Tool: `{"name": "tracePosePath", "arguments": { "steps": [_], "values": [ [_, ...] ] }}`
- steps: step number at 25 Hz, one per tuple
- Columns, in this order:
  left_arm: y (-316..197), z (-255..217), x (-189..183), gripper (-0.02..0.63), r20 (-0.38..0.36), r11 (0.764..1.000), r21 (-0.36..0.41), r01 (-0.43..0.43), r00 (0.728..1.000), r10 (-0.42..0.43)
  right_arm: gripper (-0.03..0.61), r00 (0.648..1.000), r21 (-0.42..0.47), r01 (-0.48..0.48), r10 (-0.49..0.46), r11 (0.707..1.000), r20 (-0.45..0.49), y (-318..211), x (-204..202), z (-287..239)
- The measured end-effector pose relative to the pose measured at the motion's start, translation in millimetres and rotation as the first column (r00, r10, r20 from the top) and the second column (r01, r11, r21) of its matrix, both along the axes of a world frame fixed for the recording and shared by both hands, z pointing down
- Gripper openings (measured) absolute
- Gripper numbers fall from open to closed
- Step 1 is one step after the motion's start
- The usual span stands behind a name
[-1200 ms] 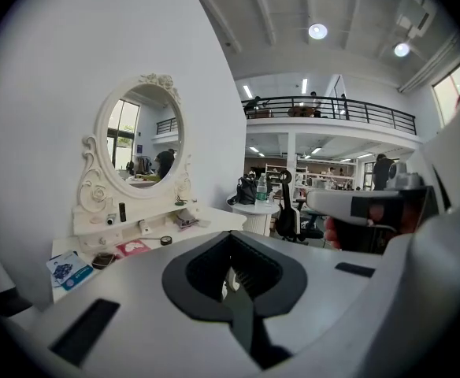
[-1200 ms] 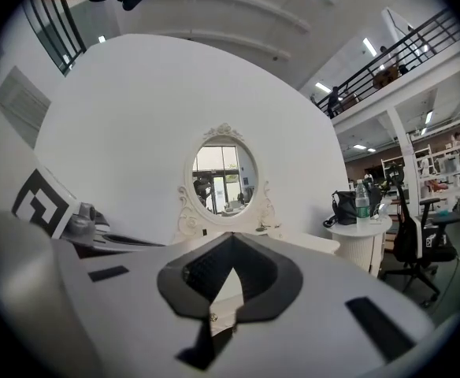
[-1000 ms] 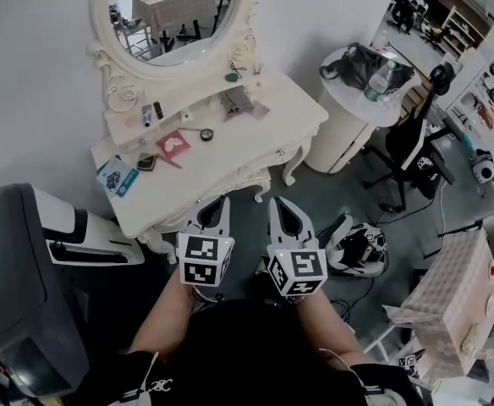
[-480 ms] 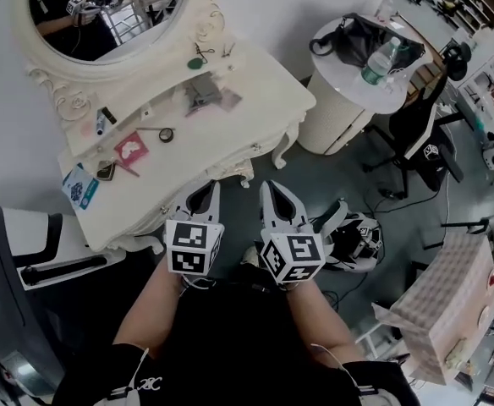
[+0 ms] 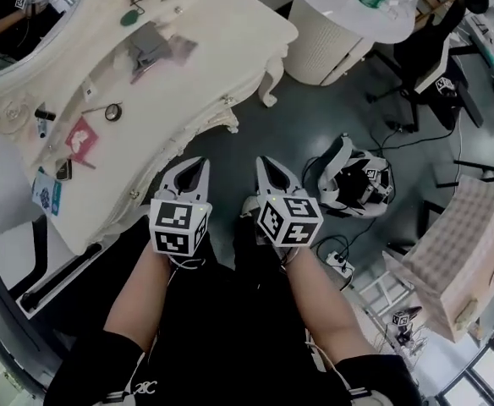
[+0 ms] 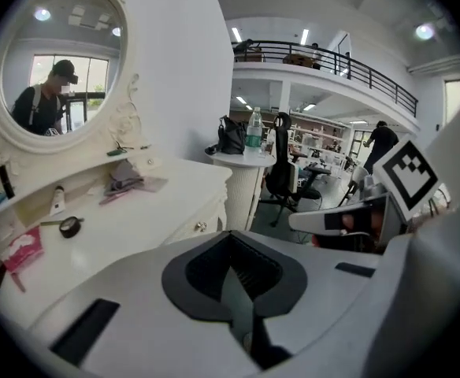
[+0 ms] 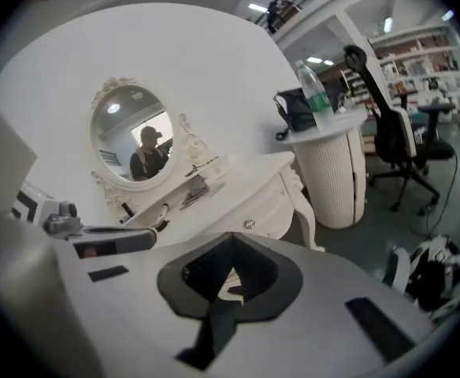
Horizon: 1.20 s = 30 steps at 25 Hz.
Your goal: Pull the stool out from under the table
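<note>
The cream dressing table (image 5: 205,66) fills the upper left of the head view, with its oval mirror (image 5: 10,24) at the top left corner. No stool shows in any view; the space under the table is dark and hidden. My left gripper (image 5: 191,166) and right gripper (image 5: 269,164) hang side by side over the grey floor, just in front of the table's front edge. Both are shut with nothing between the jaws. In the left gripper view the table (image 6: 159,203) lies ahead of the left gripper (image 6: 231,239). The right gripper (image 7: 230,249) faces the table's drawer front (image 7: 254,223).
A round white side table (image 5: 340,24) with a bottle and black bag stands right of the dressing table. A black office chair (image 5: 433,57), a black-and-white device (image 5: 357,184) and a power strip (image 5: 336,260) lie on the floor at right. A dark machine (image 5: 10,269) stands at left.
The head view has tipped downward: the dressing table and mirror slid up and left in the frame, and more floor shows. Both grippers stay shut, side by side, slightly lower.
</note>
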<state>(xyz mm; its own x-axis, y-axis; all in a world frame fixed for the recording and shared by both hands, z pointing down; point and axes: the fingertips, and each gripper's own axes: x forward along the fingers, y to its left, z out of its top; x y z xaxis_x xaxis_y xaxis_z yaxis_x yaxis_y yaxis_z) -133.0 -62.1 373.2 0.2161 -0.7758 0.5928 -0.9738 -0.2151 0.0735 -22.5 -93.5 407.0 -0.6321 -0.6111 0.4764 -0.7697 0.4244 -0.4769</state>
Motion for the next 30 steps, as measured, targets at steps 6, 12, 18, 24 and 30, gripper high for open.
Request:
{"name": "tracePosePath", "arguments": {
  "steps": [6, 12, 18, 24, 30],
  "values": [
    [-8.6, 56.5, 9.7, 0.006, 0.053, 0.988, -0.107, -0.111, 0.992, 0.117, 0.008, 0.989, -0.148, -0.056, 0.076, 0.987, 0.131, 2.1, -9.9, 62.6],
    [-13.1, 111.5, 2.2, 0.006, 0.046, 0.969, -0.195, -0.15, 0.986, 0.162, 0.008, 0.965, -0.246, -0.11, 0.163, 0.963, 0.204, 0.3, -28.5, 127.5],
    [-14.6, 180.9, -8.3, 0.006, 0.041, 0.959, -0.248, -0.141, 0.987, 0.156, 0.008, 0.967, -0.287, -0.086, 0.15, 0.954, 0.208, 2.0, -47.2, 193.5],
    [-26.6, 256.2, -22.8, 0.006, 0.008, 0.953, -0.274, -0.133, 0.99, 0.14, 0.008, 0.962, -0.349, -0.056, 0.144, 0.936, 0.23, 7.5, -56.9, 268.7],
    [-29.2, 299.0, -49.0, 0.006, 0.034, 0.942, -0.309, -0.128, 0.989, 0.145, 0.009, 0.935, -0.373, -0.035, 0.162, 0.927, 0.316, -3.6, -87.7, 321.5]
  ]
}}
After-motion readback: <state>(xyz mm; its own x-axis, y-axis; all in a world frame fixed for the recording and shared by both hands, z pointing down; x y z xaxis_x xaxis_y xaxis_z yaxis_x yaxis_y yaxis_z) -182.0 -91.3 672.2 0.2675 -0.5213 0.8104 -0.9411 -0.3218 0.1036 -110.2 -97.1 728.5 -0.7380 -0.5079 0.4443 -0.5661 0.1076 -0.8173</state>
